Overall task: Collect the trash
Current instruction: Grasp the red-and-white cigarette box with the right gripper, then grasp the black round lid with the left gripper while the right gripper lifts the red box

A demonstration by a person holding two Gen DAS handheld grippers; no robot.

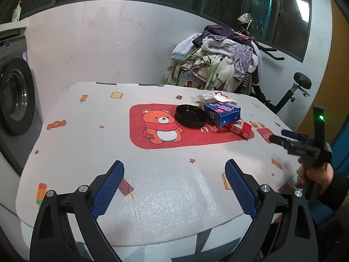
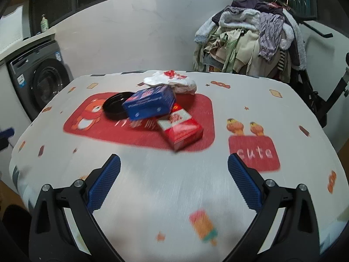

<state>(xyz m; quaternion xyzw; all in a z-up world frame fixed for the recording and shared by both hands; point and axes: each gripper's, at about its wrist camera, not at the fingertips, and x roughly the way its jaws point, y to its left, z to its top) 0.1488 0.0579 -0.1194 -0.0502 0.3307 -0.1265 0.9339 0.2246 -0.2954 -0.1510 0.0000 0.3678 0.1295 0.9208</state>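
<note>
On the table's cartoon cloth [image 1: 87, 131] lie a blue box [image 1: 222, 111], a red and white box [image 1: 240, 128], a crumpled white wrapper [image 1: 214, 96] and a black round dish [image 1: 190, 116]. The right wrist view shows them closer: the blue box [image 2: 150, 103], the red box [image 2: 181, 128], the wrapper [image 2: 172, 81], the dish [image 2: 115, 106]. My left gripper [image 1: 174, 185] is open and empty over the near table edge. My right gripper [image 2: 173, 181] is open and empty, short of the red box; it also shows at the right of the left wrist view [image 1: 283, 137].
A washing machine [image 2: 41, 83] stands left of the table. A heap of clothes [image 2: 250, 37] on an exercise bike [image 1: 292, 93] stands behind the table's far right corner. A white wall runs behind.
</note>
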